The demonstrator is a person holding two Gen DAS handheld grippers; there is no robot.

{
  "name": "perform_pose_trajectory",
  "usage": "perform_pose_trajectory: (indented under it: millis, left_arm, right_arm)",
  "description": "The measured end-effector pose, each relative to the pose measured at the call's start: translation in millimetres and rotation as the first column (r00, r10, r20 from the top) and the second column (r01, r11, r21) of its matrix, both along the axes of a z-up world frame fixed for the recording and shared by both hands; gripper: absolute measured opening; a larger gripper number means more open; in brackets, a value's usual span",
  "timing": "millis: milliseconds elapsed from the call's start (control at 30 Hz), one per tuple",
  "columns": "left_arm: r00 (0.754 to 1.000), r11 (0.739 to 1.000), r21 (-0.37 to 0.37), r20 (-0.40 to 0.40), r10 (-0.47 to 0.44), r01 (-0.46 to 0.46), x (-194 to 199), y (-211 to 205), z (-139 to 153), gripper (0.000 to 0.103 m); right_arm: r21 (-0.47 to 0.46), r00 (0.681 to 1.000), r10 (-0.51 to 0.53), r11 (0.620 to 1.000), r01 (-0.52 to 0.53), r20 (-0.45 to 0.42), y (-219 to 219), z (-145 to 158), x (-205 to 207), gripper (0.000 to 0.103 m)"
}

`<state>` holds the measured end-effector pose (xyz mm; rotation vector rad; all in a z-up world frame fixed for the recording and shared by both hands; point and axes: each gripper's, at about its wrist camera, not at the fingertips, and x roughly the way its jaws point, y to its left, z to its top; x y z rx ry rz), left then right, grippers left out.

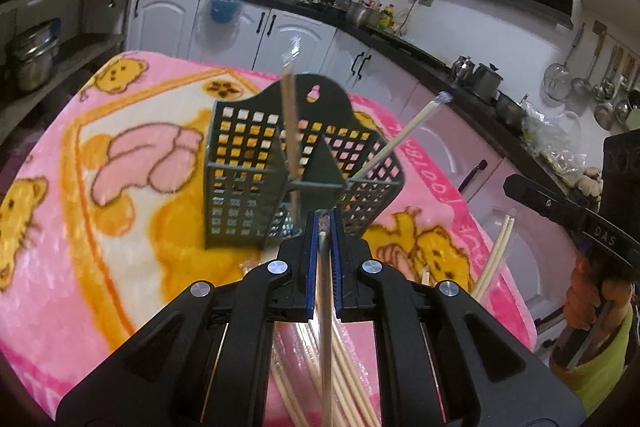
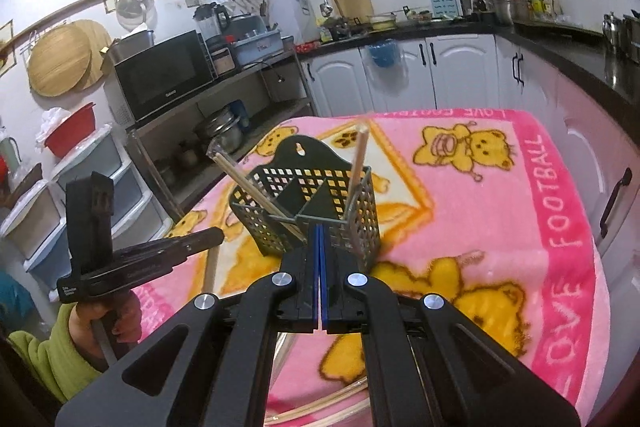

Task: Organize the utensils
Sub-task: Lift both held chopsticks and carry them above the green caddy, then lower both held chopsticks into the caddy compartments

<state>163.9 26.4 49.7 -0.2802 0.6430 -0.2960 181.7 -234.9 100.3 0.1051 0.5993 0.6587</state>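
Observation:
A dark green mesh utensil basket [image 1: 240, 163] [image 2: 360, 211] stands on the pink bear blanket [image 1: 120, 207]. Two chopsticks lean in it, a brownish one [image 1: 289, 123] [image 2: 357, 163] and a pale one [image 1: 400, 135] [image 2: 248, 183]. My left gripper [image 1: 325, 217] hovers just before the basket, shut on a single chopstick [image 1: 326, 327] that hangs down through its jaws; the right wrist view shows it too [image 2: 212, 267]. My right gripper [image 2: 320, 231] is shut with nothing visible between its pads, close to the basket's near wall. A pile of loose pale chopsticks [image 1: 352, 379] lies under the left gripper.
Two more pale chopsticks [image 1: 496, 255] stick up near the blanket's right edge, below the right gripper [image 1: 560, 211]. White cabinets [image 2: 452, 75] and a cluttered black counter [image 1: 400, 39] ring the table. A microwave [image 2: 164, 79] sits on a shelf at left.

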Motion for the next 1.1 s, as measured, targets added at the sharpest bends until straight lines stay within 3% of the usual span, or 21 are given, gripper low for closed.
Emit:
perform_pose_trajectory:
  millis: [1100]
  left_arm:
    - [0.986, 0.998, 0.030, 0.161, -0.050, 0.046, 9.8, -27.4, 78.8, 0.003]
  right_arm:
    - [0.021, 0.991, 0.035, 0.999, -0.038, 0.132, 13.1, 52.7, -15.8, 0.001]
